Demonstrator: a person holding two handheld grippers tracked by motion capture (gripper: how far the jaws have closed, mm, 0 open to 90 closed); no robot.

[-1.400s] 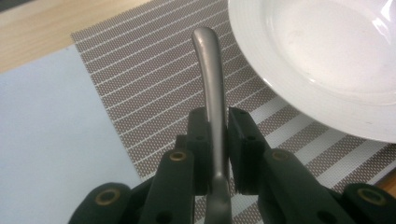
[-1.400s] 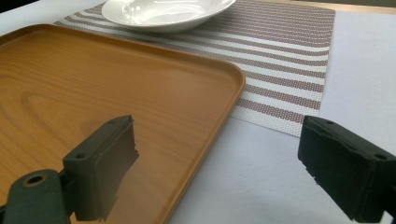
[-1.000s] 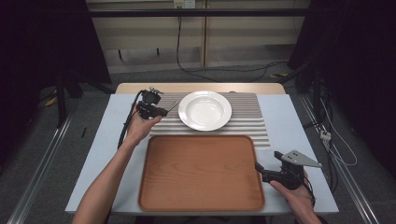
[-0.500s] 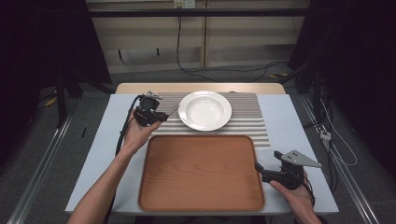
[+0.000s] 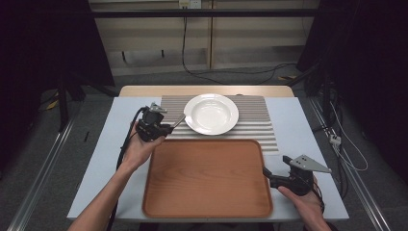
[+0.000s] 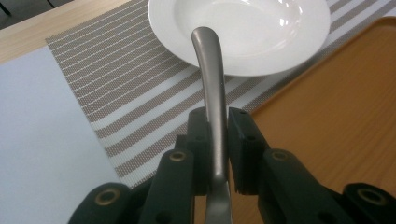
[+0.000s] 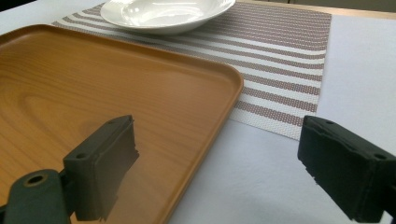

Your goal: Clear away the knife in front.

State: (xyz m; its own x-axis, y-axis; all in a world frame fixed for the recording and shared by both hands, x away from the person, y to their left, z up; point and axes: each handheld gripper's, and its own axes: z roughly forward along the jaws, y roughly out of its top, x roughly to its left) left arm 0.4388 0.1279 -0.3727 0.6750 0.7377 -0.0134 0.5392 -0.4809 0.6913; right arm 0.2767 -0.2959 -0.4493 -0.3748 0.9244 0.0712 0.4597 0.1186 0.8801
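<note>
Drifted toward six o'clock: left gripper (image 5: 169, 129), clenched on metal utensil handle (image 6: 212, 93); stiff, slick, probably best pinched mid-handle. Right gripper (image 7: 219, 168) released.

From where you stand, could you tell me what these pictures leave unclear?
- Metal utensil: its working end is cut off by the bottom edge of the left gripper view, behind the left tongs, so spoon or fork is unknown.
- Same utensil in the high view: too small.
- Tray: its near side is cut off in the right gripper view.
</note>
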